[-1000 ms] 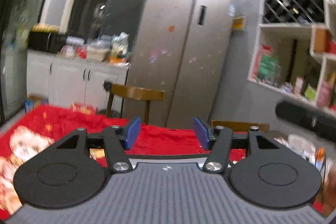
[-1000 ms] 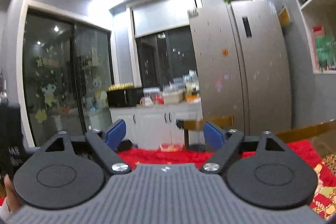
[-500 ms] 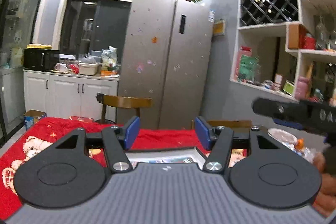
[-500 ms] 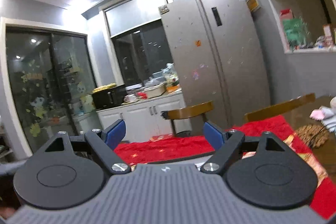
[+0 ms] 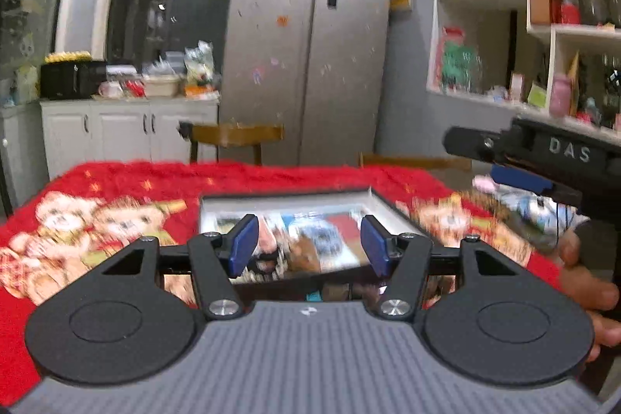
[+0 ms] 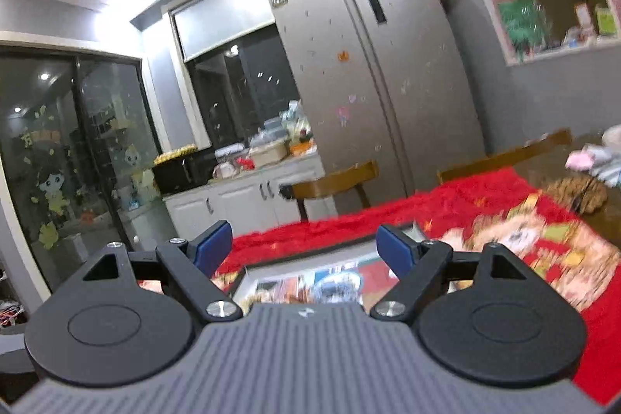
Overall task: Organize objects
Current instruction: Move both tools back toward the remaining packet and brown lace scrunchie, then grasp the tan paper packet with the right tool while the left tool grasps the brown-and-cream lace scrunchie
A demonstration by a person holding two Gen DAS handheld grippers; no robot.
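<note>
Left gripper (image 5: pixel 306 251): we held its jaws apart with nothing between them, just above the tray's near edge.
Right gripper (image 6: pixel 306 251): we kept it spread wide and empty, also over the near edge.
Tray (image 5: pixel 392 210): the black-rimmed tray lay on the red cloth (image 5: pixel 128 189), filled with small colourful items too blurred to name.
Change: a second earlier both cameras looked across the room; since then we had lowered both grippers, bringing the tray into view.
Meaning: we judged organizing barely begun, the reach into the tray next.
Beyond the tray: wooden chair (image 5: pixel 236 134), then fridge (image 5: pixel 306 64).
</note>
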